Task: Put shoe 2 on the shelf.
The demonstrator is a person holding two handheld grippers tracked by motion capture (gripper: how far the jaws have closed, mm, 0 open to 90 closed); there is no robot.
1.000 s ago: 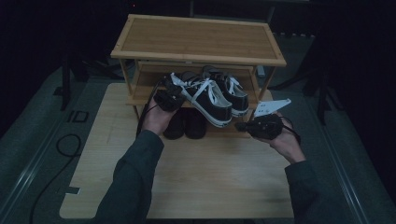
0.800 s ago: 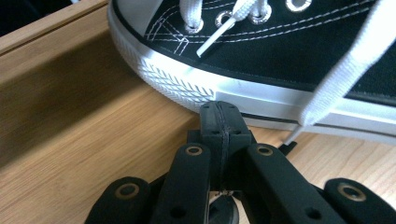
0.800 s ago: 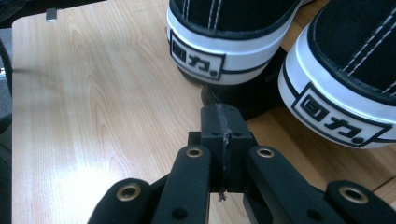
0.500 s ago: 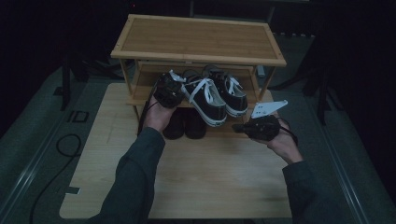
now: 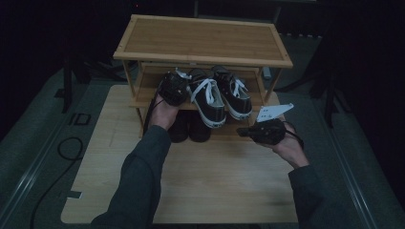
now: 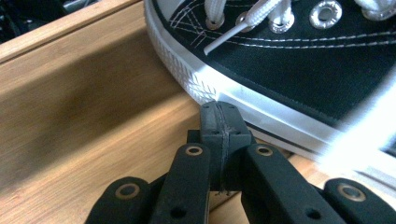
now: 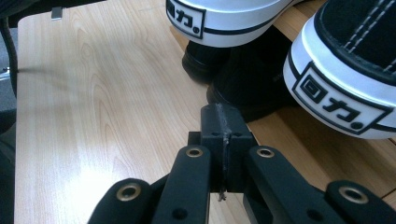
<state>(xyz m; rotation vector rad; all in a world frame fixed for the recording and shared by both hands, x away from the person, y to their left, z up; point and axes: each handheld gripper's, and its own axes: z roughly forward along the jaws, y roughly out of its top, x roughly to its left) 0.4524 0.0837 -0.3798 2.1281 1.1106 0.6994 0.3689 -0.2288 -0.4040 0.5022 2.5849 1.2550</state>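
Two black sneakers with white laces and soles sit on the middle shelf of a bamboo rack [image 5: 200, 40], heels toward me: the left sneaker [image 5: 207, 100] and the right sneaker [image 5: 236, 95]. My left gripper [image 5: 179, 86] is shut and empty at the left sneaker's outer side. In the left gripper view its closed tip [image 6: 219, 116] rests against the white sole [image 6: 205, 84]. My right gripper [image 5: 242, 132] is shut and empty, held in front of the rack, below the right sneaker's heel [image 7: 345, 93]. The left sneaker's heel [image 7: 224, 16] shows farther off.
A pair of dark shoes [image 5: 191, 129] stands under the middle shelf, also in the right gripper view [image 7: 252, 79]. The rack stands at the far end of a light wooden table [image 5: 215, 191]. A black cable [image 5: 71, 148] lies on the floor at left.
My left gripper has edged a little farther in along the left sneaker's side. The right hand has stayed put.
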